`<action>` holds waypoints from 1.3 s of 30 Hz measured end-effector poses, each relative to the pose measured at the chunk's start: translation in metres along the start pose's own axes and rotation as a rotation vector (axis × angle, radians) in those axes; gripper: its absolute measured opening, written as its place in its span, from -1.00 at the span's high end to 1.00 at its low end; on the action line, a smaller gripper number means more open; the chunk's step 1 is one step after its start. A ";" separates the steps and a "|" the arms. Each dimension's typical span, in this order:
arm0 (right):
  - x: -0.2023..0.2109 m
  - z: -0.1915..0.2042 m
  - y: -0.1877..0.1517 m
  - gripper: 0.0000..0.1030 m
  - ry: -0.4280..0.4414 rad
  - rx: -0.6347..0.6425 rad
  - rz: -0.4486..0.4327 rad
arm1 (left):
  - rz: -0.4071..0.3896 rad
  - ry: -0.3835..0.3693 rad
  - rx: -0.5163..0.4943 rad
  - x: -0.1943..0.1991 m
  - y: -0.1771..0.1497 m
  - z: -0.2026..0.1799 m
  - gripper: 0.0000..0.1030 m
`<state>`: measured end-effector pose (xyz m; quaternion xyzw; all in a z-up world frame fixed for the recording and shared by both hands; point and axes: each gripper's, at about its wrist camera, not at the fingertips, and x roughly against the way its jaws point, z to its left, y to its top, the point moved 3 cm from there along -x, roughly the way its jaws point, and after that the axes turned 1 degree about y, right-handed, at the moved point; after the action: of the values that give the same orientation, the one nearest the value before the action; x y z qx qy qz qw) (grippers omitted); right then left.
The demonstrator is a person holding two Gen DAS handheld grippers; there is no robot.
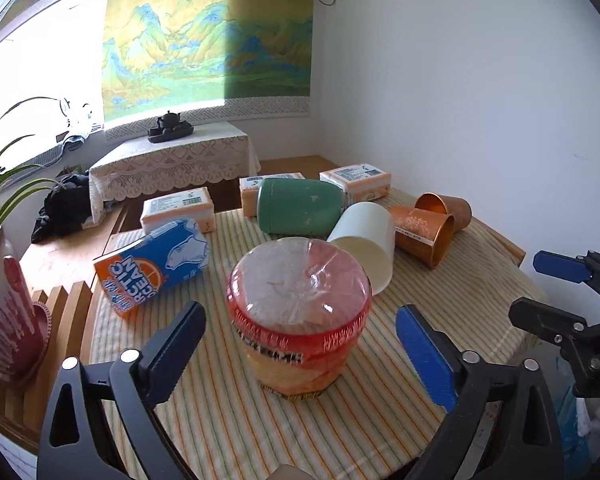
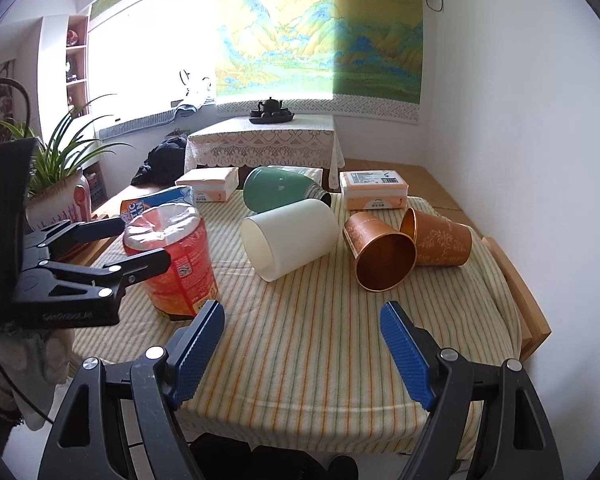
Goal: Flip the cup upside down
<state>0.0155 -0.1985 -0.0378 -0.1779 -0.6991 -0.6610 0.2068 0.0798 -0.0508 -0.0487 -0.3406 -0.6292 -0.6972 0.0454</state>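
Observation:
An orange instant-noodle cup (image 1: pixel 300 316) wrapped in plastic stands upright on the striped cloth; it also shows in the right wrist view (image 2: pixel 172 260). My left gripper (image 1: pixel 300 344) is open, its fingers on either side of this cup, not touching. My right gripper (image 2: pixel 302 340) is open and empty above bare cloth near the front edge; it shows at the right of the left wrist view (image 1: pixel 540 292). A white cup (image 2: pixel 292 236), a green cup (image 2: pixel 280 192) and two copper cups (image 2: pixel 380 252) (image 2: pixel 440 240) lie on their sides behind.
A blue-orange carton (image 1: pixel 156 264) lies left of the noodle cup. Three orange-white packs (image 1: pixel 180 208) (image 1: pixel 252 192) (image 1: pixel 356 180) line the table's far edge. A potted plant (image 2: pixel 56 188) stands at the left. The wooden table edge (image 2: pixel 516 288) runs along the right.

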 end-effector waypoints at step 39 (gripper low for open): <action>0.022 0.028 -0.016 -0.72 -0.143 -0.033 -0.209 | -0.186 0.357 0.205 0.116 -0.045 0.016 -0.99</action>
<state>-0.0128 -0.1721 -0.0408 -0.1538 -0.7157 -0.6761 0.0835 -0.0239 0.0146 -0.0254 -0.1461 -0.7073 -0.6800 0.1259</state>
